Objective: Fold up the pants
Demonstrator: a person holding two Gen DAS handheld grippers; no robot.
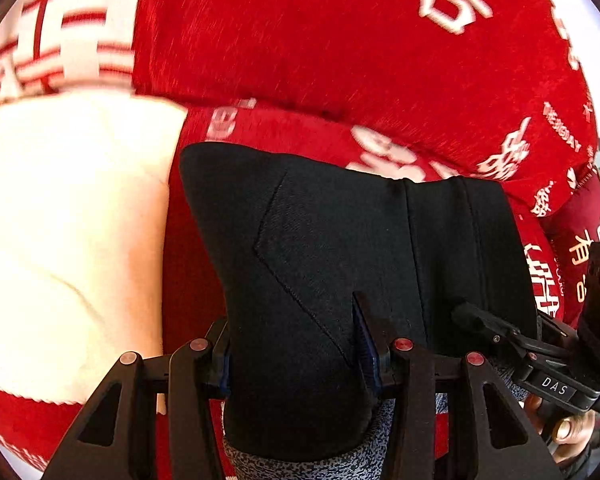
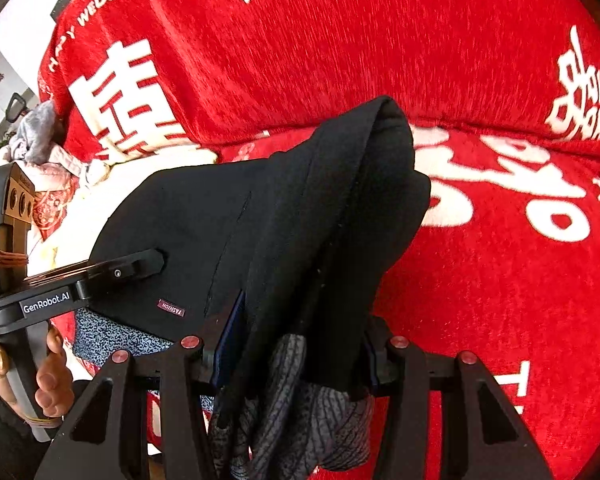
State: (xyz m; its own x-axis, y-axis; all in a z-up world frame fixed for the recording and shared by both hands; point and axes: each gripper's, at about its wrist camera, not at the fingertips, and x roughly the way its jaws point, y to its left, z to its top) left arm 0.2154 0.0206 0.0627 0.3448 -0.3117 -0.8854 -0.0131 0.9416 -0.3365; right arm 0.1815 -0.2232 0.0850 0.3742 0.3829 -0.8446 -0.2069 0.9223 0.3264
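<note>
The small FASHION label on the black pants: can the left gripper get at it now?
Probably not yet. The left gripper is shut on the black pants and would have to let go. The FASHION label itself lies uncovered beside it.

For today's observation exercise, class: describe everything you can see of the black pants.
The pants are black, of a thick fabric with a grey speckled lining showing at the bottom edge. Stitched seams cross one panel, and a small label reads FASHION. They are bunched and folded over, held up between the left gripper and right gripper, both clamped on the cloth, above a red cover printed with white characters.
</note>
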